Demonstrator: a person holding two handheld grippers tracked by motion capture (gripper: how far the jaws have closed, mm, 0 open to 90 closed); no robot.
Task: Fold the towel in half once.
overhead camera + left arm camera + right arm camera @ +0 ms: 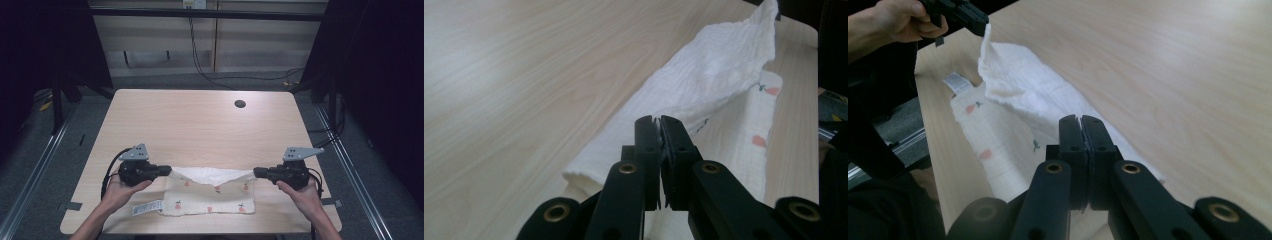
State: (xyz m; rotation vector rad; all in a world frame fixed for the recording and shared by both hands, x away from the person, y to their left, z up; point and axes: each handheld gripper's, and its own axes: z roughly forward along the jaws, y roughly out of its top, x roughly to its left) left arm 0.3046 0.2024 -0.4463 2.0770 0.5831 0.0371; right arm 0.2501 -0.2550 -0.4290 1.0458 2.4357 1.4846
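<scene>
currently left gripper (167,171) and right gripper (257,172) each have jaws pinched on a top corner of the white fruit-print cloth (210,196), its upper edge stretched between them, the rest lying on the light wooden table (200,120) just below.

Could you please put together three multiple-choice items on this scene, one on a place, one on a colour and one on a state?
1. Where does the cloth lie on the table?
A. at the near edge
B. at the far edge by the round hole
C. hanging off the left side

2. What colour is the cloth?
A. dark blue
B. white with small reddish prints
C. plain green

3. How do the left gripper and right gripper stand?
A. both wide open
B. one open, one shut
C. each shut on a cloth corner

Answers: 1 A, it lies between the person's hands; 2 B, prints show; 3 C, both lift its far edge.
</scene>
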